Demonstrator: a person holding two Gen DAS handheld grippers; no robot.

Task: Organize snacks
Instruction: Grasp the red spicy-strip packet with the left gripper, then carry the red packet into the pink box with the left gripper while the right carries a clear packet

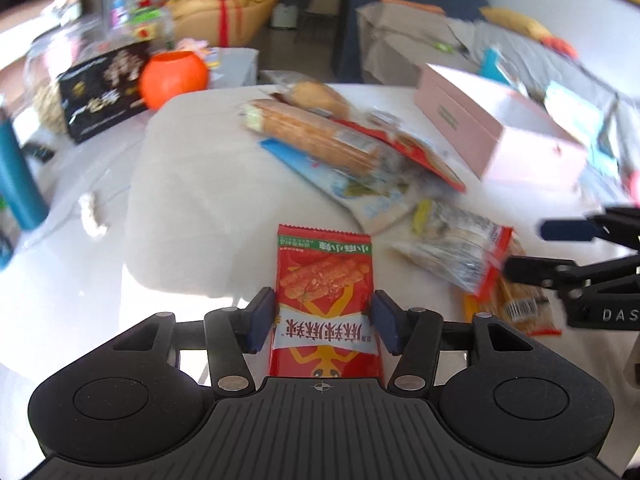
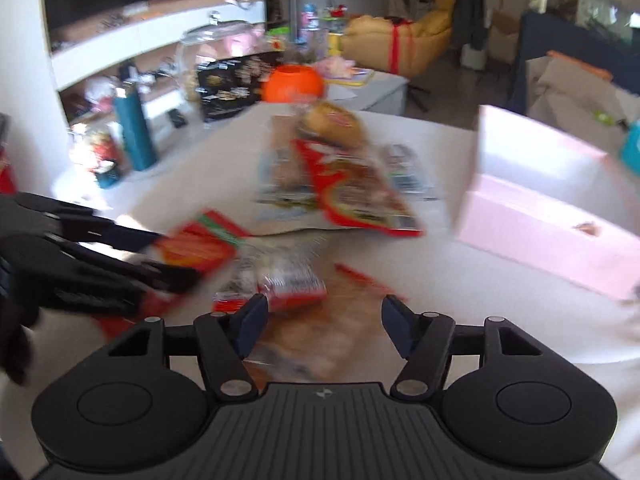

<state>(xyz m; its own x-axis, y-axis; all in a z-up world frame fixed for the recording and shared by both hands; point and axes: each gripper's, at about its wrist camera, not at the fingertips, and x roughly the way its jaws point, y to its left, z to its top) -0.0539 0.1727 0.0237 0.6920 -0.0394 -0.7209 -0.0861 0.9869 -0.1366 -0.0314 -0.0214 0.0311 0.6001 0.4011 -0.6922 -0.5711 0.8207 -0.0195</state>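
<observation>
A red snack packet (image 1: 323,304) is clamped between the two blue pads of the left gripper (image 1: 323,322), its printed face upward and its sealed top edge pointing away from the claw. In the right wrist view the same packet (image 2: 196,248) is seen blurred at the tip of the left gripper (image 2: 168,256), to the left of the right claw.

The right gripper (image 2: 323,322) is held with its jaws spread wide and nothing between them. Directly beneath and just ahead of it a clear bag of orange snacks (image 2: 316,332) is seen lying on the white table (image 2: 460,300), with a small red-and-silver wrapper (image 2: 288,284) near the left pad.

Ahead of the left claw, a pile is made up of a long bread stick in clear wrap (image 1: 312,136), a flat red bag (image 1: 416,152) and a blue-edged bag (image 1: 352,184) underneath. Ahead and to the right, an open pink box (image 1: 496,132) is set on the table. Far ahead to the left, an orange round pot (image 1: 174,78) and a black box (image 1: 104,92) are visible; a teal bottle (image 1: 18,184) is seen at the left edge.
</observation>
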